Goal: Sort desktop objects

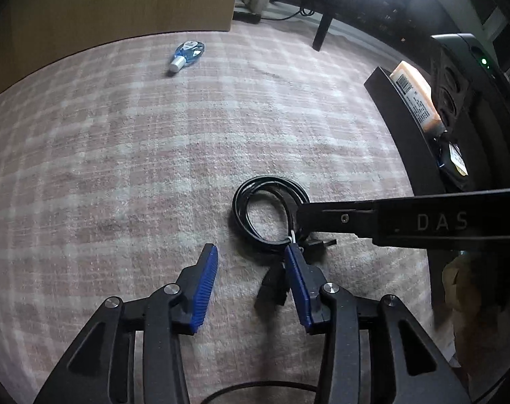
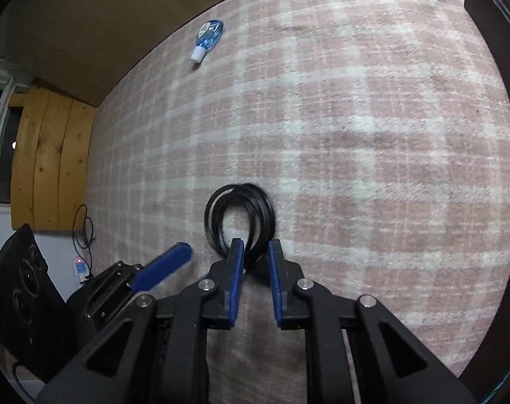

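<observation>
Coiled black cable (image 2: 240, 215) lies on the plaid surface (image 2: 356, 134). Right gripper (image 2: 256, 252), pitched steeply down, has its jaws narrowed around the coil's near strands, apparently clamping them. Left gripper (image 1: 251, 256), also pitched down, stands half released beside the coil, holding nothing.

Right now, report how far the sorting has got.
Done: an orange tube sits in the black bin. In hand: the right gripper straddles the coiled black cable, jaws narrow; whether they pinch it yet is unclear. The left gripper hangs open and empty beside it. Left: that cable and the blue bottle lying on the checked carpet.
</observation>
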`<state>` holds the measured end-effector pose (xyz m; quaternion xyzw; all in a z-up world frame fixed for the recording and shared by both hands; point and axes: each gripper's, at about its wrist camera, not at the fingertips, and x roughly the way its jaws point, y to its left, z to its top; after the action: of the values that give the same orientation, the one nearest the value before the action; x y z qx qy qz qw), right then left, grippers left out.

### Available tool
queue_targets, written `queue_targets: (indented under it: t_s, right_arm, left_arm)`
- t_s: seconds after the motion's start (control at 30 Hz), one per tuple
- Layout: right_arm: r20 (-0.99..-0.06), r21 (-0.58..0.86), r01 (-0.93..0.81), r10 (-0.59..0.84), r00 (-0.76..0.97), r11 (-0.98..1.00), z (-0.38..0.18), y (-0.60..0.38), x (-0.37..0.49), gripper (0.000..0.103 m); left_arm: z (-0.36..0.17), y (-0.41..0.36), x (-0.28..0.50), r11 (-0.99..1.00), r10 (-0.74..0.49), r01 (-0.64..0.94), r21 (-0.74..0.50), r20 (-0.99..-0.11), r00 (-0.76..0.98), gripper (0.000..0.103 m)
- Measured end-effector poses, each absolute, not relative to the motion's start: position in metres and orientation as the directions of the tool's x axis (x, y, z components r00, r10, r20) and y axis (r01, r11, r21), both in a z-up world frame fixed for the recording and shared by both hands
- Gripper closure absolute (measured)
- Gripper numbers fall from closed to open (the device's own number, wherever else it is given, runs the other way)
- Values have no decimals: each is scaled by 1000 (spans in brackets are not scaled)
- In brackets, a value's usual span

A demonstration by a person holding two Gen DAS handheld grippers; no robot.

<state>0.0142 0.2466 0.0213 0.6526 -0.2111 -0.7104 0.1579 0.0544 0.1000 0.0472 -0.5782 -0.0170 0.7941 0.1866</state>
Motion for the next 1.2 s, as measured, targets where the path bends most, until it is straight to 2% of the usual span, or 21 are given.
queue_targets:
  t_s: [0.1,0.33,0.6,0.93,1.2]
  right_arm:
    - [-866,496,-51,-490,-98,-867,20,244,9,88]
    - [-866,496,-49,-490,-105,-867,16,237,0,85]
    - [-854,518,-73,-510,-106,-852,24,259,12,85]
    - [-844,524,-94,-500,-195,-847,72,317,26,85]
    - [-829,524,-147,-463,-313,-839,122,385,55,85]
  left_arm:
    - [43,109,50,-922,316,-310,-231,-912,-261,63]
    - [41,107,44,-900,392,-305,-312,-885,-250,64]
    - [62,122,54,-892,400,-338,-302,-875,-273,64]
    - [108,175,61,-853,428,-449,-268,-850,-305,64]
    - [150,262,69,-772,501,-575,-272,-817,-286,64]
